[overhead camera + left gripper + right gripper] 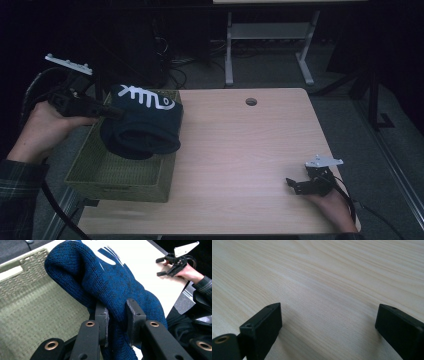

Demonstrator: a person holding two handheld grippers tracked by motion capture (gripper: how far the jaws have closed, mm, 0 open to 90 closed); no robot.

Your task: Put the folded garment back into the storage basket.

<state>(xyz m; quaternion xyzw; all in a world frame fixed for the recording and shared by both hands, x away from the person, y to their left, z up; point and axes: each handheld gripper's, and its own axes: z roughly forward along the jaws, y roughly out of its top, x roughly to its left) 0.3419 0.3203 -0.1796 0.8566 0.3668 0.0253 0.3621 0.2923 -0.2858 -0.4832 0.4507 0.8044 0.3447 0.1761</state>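
From the high view, the bench (240, 150) is a pale wood-grain top with rounded corners and a small round hole near its far edge. At its left edge stands a basket (117, 175), rectangular, olive-green, with coarse woven walls and an open top. Above the basket's far half hangs a dark blue knit garment (142, 125), soft and bunched into a thick rounded roll, with white stripe-like markings on its far end. The left gripper (111, 112), black and angular, reaches in from the bench's left side and has the garment by its left end. The right gripper (296, 184) rests low near the bench's near right corner, well apart from the basket, a grey three-cornered plate on top of it.

In the left gripper view, the two flat black pads are closed to a narrow gap on a fold of the garment (112, 285); the wool bulges between and around them. The knit is chunky and ribbed, deep blue with darker flecks. The basket (32, 305) lies below and to the left, its weave a fine mesh.

In the right gripper view, the blocky matt-black jaws stand wide apart with nothing between them, over the smooth, streaked grain of the bench (324, 277)
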